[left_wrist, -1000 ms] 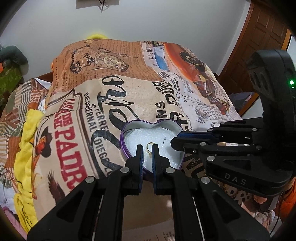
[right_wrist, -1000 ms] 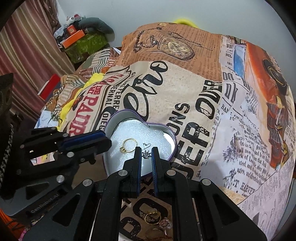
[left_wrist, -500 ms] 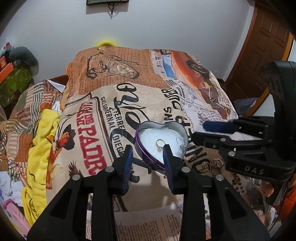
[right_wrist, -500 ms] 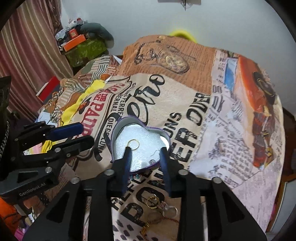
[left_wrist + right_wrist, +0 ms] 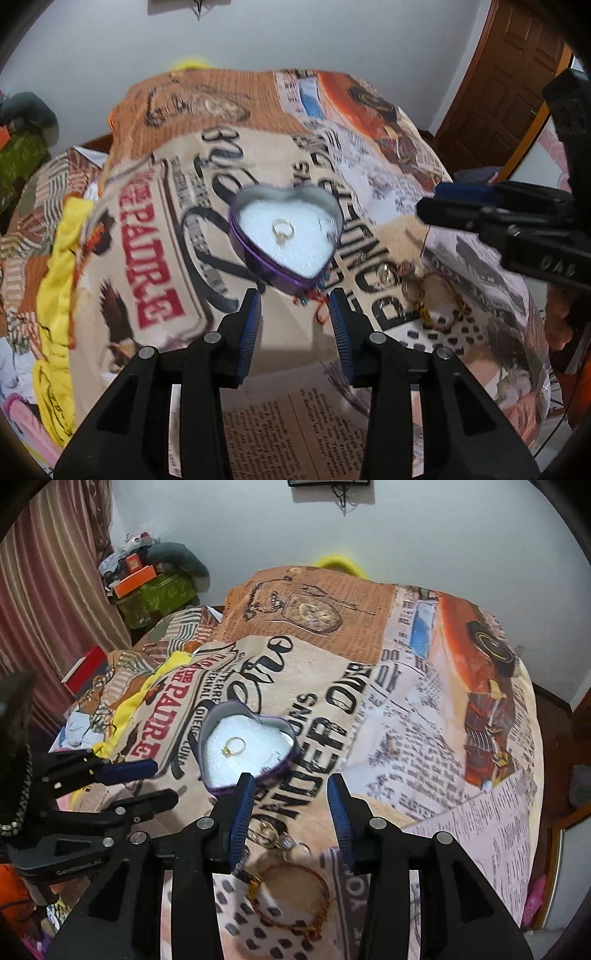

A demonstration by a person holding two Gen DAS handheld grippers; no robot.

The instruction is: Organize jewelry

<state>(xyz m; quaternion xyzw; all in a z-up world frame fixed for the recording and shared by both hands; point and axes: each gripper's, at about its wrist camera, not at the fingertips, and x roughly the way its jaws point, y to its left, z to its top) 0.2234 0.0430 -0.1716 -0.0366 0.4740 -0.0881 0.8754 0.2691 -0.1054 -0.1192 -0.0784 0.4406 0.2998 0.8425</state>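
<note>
A purple heart-shaped tin (image 5: 258, 258) (image 5: 210, 723) with white foam lining sits on the printed bedspread. A gold ring (image 5: 282, 230) (image 5: 233, 746) lies on the foam, and a small earring (image 5: 275, 755) lies near its right side. My left gripper (image 5: 295, 308) is open and empty, just short of the tin's point. My right gripper (image 5: 291, 792) is open and empty, to the tin's right. Loose rings (image 5: 267, 834) (image 5: 388, 275) and a beaded bracelet (image 5: 295, 901) (image 5: 439, 299) lie on the cloth beside the tin.
The bed is covered by a newspaper-print spread (image 5: 369, 686). A yellow cloth (image 5: 59, 295) lies bunched on the left. A wooden door (image 5: 517, 85) stands far right. Boxes and clutter (image 5: 147, 579) sit by the curtain at the far left.
Both grippers opened and pulled back and up from the tin. The ring and the earring now lie free on the foam. More loose jewelry has come into view.
</note>
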